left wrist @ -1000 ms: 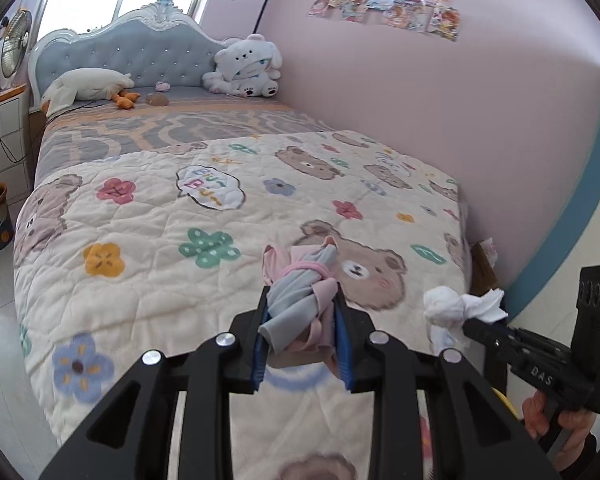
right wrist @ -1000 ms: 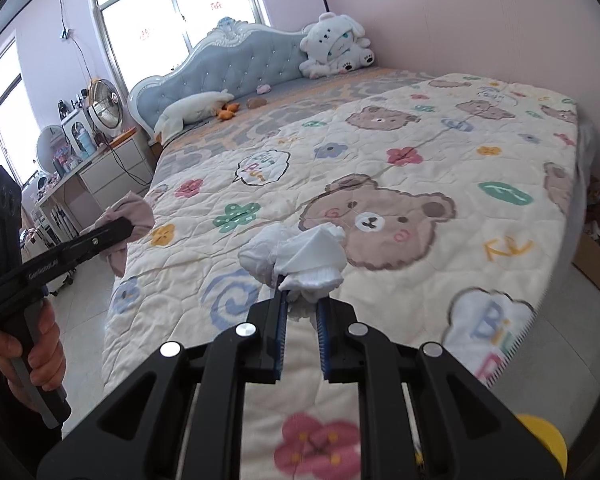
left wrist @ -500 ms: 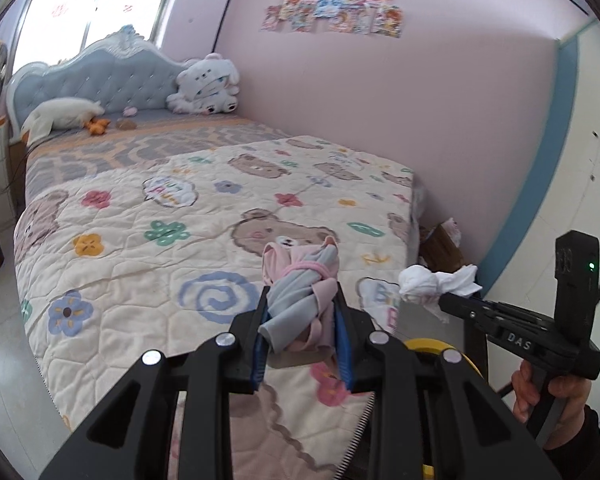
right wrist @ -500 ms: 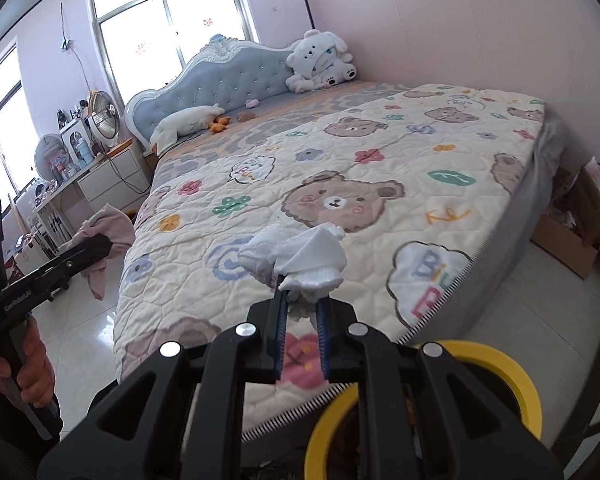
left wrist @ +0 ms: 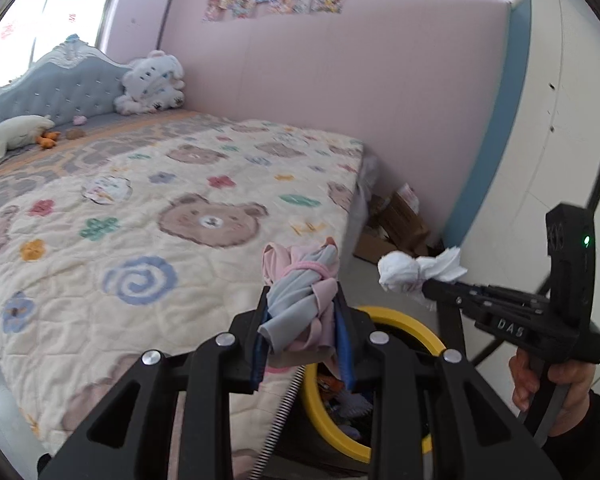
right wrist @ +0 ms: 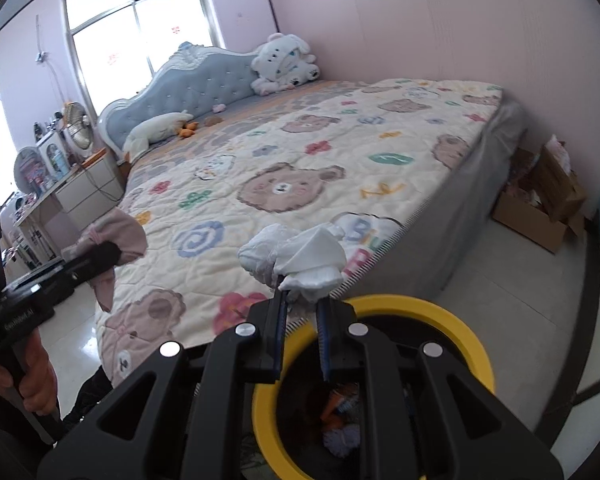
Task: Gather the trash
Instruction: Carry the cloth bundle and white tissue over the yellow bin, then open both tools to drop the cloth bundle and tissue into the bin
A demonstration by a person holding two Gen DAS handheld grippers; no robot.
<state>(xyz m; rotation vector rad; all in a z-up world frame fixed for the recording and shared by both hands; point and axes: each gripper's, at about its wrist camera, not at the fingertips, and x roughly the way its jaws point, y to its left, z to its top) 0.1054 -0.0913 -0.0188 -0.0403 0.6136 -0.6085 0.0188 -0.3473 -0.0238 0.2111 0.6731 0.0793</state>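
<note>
My left gripper (left wrist: 302,320) is shut on a bundle of pink and grey cloth (left wrist: 300,292) and holds it above the near edge of a yellow-rimmed bin (left wrist: 412,320). My right gripper (right wrist: 302,312) is shut on a crumpled white tissue (right wrist: 296,258) and holds it just above the bin's rim (right wrist: 456,320). The bin holds several bits of trash (right wrist: 338,408). The right gripper (left wrist: 432,290) with the tissue (left wrist: 412,270) also shows in the left wrist view. The left gripper (right wrist: 108,256) with the cloth (right wrist: 120,236) shows in the right wrist view.
A bed with a bear-and-flower quilt (right wrist: 300,168) stands behind the bin. Plush toys (right wrist: 284,62) sit at the headboard. Cardboard boxes (right wrist: 540,204) lie on the floor by the pink wall. A dresser with a fan (right wrist: 76,168) stands at left.
Both grippers have pulled back from over the bed to the foot of it. The yellow-rimmed bin has come into view below them. Both keep their loads.
</note>
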